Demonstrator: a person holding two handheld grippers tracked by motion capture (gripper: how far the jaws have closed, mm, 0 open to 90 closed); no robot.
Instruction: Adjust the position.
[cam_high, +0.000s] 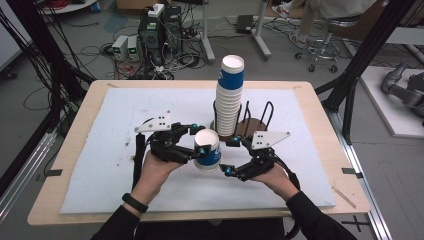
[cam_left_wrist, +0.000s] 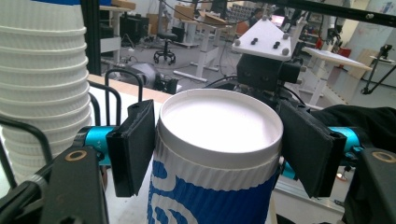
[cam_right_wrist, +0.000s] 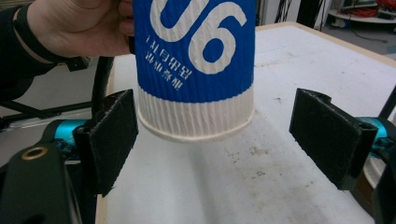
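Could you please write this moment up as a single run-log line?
left gripper: shut on upside-down cup, lifted off mat | right gripper: open, jaws either side of cup rim, not touching | cup stack: upright in rack

Your right gripper (cam_right_wrist: 212, 144) stands wide open, its pads flanking the blue-and-white cup's (cam_right_wrist: 196, 60) rim without touching it.

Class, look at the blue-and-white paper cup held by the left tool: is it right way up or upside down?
Upside down. The cup shows inverted print, and its open rim faces the table; its closed base points up.
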